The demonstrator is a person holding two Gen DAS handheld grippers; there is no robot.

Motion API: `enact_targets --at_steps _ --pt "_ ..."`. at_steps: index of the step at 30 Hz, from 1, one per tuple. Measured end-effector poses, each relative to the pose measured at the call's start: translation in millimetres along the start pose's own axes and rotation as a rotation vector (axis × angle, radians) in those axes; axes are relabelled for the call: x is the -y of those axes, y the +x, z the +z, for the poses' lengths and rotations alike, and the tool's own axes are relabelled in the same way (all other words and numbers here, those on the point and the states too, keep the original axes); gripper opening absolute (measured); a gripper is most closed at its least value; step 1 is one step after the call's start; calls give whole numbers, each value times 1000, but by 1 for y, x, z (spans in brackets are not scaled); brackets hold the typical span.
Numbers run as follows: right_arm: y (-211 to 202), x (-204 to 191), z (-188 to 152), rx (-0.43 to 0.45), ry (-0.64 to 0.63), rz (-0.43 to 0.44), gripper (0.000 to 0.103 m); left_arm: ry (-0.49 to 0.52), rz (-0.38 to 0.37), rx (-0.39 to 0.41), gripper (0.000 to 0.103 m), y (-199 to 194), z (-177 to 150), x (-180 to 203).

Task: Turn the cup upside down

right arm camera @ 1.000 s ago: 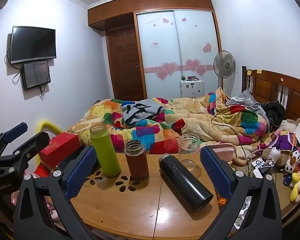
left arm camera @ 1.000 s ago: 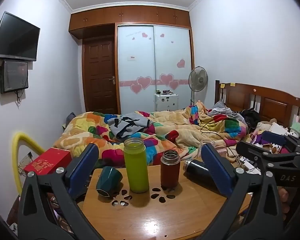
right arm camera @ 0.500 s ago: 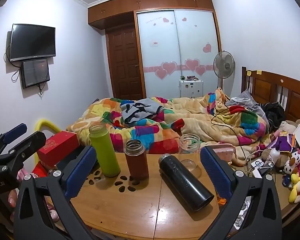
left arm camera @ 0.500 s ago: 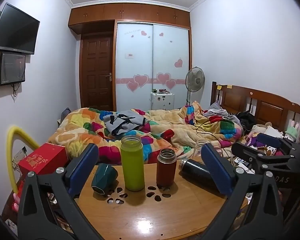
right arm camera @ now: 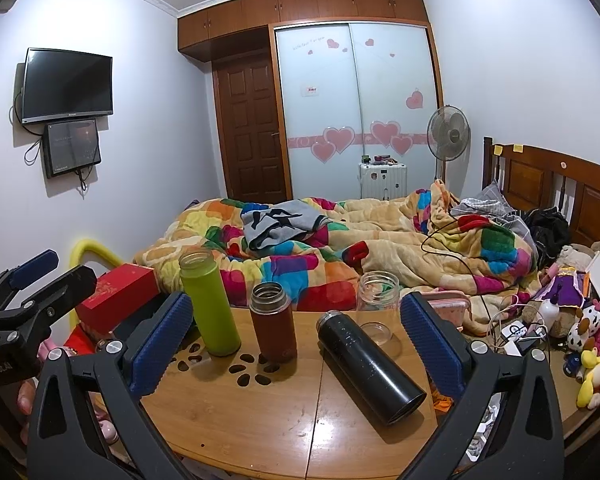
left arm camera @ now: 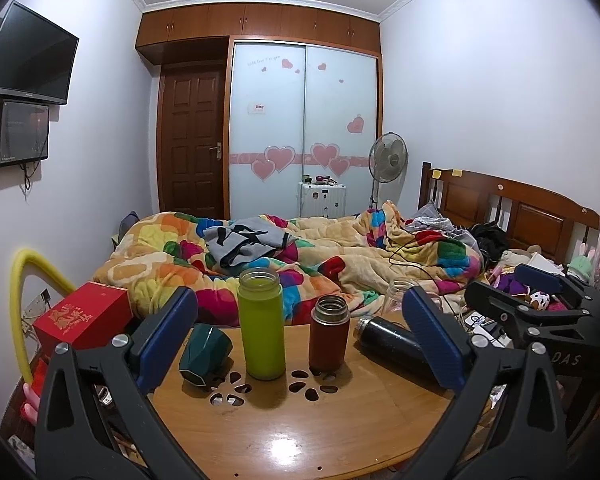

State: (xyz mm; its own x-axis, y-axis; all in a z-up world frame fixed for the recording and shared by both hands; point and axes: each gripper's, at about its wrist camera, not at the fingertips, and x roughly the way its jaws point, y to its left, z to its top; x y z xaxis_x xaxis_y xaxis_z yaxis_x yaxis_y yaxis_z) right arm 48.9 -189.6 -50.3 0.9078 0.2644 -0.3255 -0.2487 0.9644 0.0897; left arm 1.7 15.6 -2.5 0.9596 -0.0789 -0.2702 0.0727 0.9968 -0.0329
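Observation:
A dark green faceted cup (left arm camera: 205,352) lies on its side at the left of the round wooden table (left arm camera: 300,432). A lime green bottle (left arm camera: 261,324) and a brown-red flask (left arm camera: 329,334) stand upright mid-table. A black flask (left arm camera: 392,346) lies on its side at the right. In the right wrist view I see the lime bottle (right arm camera: 210,304), brown flask (right arm camera: 273,328), black flask (right arm camera: 370,366) and a clear glass jar (right arm camera: 378,306). My left gripper (left arm camera: 300,336) is open and empty above the near table edge. My right gripper (right arm camera: 296,340) is open and empty.
A red box (left arm camera: 82,314) sits left of the table. A bed with a colourful quilt (left arm camera: 300,256) lies behind the table. Toys, cables and chargers (right arm camera: 540,320) crowd the right side. A yellow tube (left arm camera: 20,300) arches at the left.
My left gripper has pulled back and tilted slightly, so the table objects look a little farther. The right gripper has barely moved. Nothing on the table moved.

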Motion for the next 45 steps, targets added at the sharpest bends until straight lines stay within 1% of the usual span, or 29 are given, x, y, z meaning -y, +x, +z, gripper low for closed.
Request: enact_targets --at_steps 45 --pt "-2 2 3 5 0 0 103 4 0 -2 103 1 -2 0"
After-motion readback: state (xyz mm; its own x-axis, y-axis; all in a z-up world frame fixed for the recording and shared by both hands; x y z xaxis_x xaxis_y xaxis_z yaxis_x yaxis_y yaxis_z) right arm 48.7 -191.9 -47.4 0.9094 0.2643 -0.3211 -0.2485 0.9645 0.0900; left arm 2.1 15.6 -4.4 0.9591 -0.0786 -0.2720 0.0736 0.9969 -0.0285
